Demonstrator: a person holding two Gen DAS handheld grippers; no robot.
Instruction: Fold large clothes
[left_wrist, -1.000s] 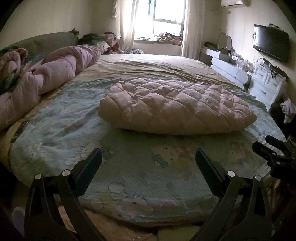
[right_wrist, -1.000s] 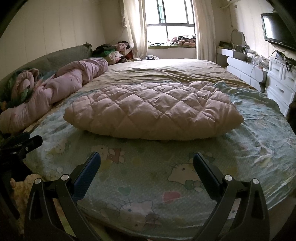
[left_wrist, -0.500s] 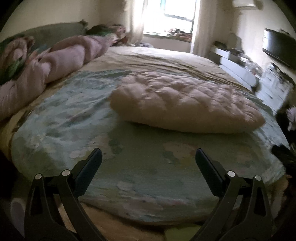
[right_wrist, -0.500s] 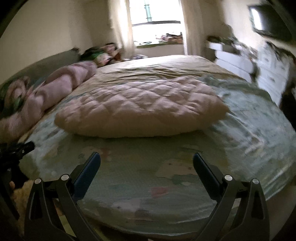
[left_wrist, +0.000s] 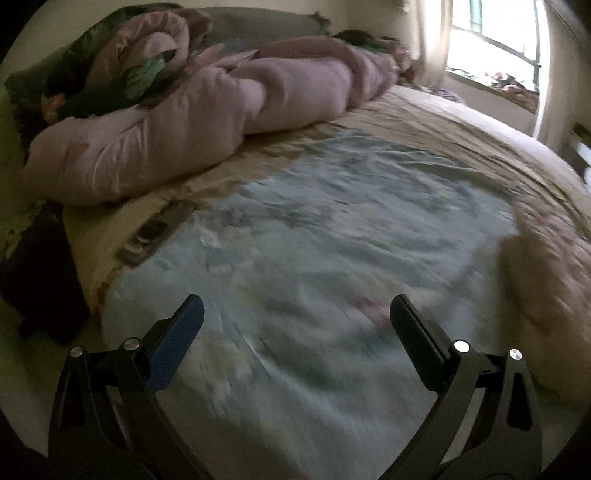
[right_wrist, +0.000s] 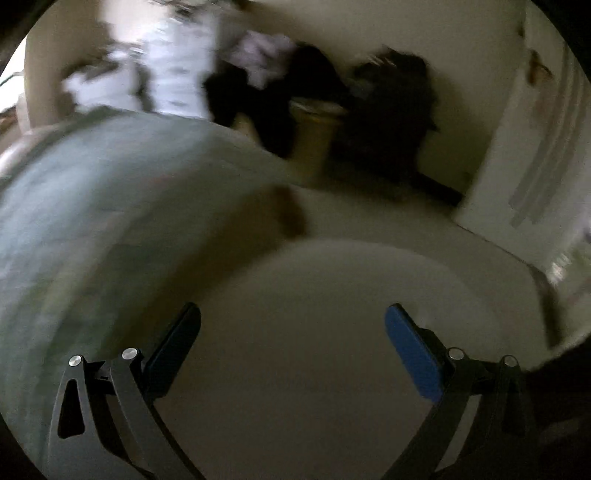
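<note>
The folded pink quilted garment (left_wrist: 546, 280) lies on the light blue cartoon sheet (left_wrist: 332, 236) and shows blurred at the right edge of the left wrist view. My left gripper (left_wrist: 295, 317) is open and empty above the sheet near the bed's front left. My right gripper (right_wrist: 293, 321) is open and empty and points away from the bed, over pale floor (right_wrist: 332, 295). The sheet's edge (right_wrist: 74, 206) shows at the left of the right wrist view. The garment is not in that view.
A rolled pink duvet (left_wrist: 207, 122) and green bedding lie along the bed's left side. A dark flat device (left_wrist: 155, 230) rests near the sheet's left edge. Dark clothes (right_wrist: 388, 122), a bin (right_wrist: 317, 133) and a white cabinet (right_wrist: 532, 155) stand off the bed.
Both grippers swung away from the folded garment: the left turned toward the duvet side, the right turned off the bed toward the floor and dark clothes. Both stay open.
</note>
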